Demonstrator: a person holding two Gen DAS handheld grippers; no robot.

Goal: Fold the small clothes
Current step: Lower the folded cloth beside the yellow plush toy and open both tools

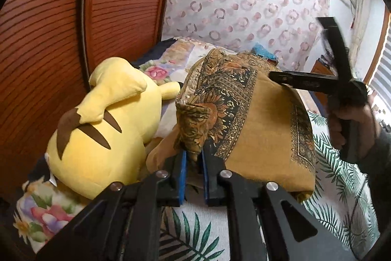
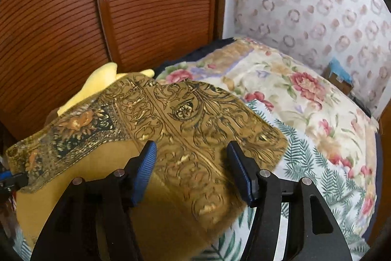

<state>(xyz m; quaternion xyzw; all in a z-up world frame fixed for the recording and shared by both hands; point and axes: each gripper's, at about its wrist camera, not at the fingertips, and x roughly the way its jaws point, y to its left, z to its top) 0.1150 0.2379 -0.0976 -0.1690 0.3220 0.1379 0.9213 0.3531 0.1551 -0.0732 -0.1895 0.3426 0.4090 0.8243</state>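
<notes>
The left gripper [image 1: 194,177] is closest in its own camera, and its two blue pads [image 1: 182,177] are squeezed together on a bunched bit of the mustard patterned cloth [image 1: 256,124]. It pinches that bit so the cloth does not slide away while the other side is laid down. The cloth is a small piece with gold and black swirls along its border, and it lies partly on the bed and partly humped up. In the right wrist view, the right gripper [image 2: 193,170] hangs just over the cloth [image 2: 195,129] with its fingers apart, and nothing is pinched between them. The cloth under it looks flat there, so this side seems to be already set down, and the open fingers may be ready to smooth it or take a new hold. From the left view, the right gripper [image 1: 308,53] shows up high on the right side, held by a person's hand [image 1: 352,124], with one finger tip near the top of the hump. Under the cloth is a bedsheet with green fern leaves [image 1: 342,175], which gives a soft flat place for folding. Just beside the cloth on the left sits a yellow plush toy [image 1: 102,129], touching or nearly touching the cloth edge, so the fold has little room that way. Farther back lies a flowered quilt [image 2: 281,80], then a brown slatted wardrobe door [image 2: 151,4] and wallpaper with pink rings [image 2: 317,4].
</notes>
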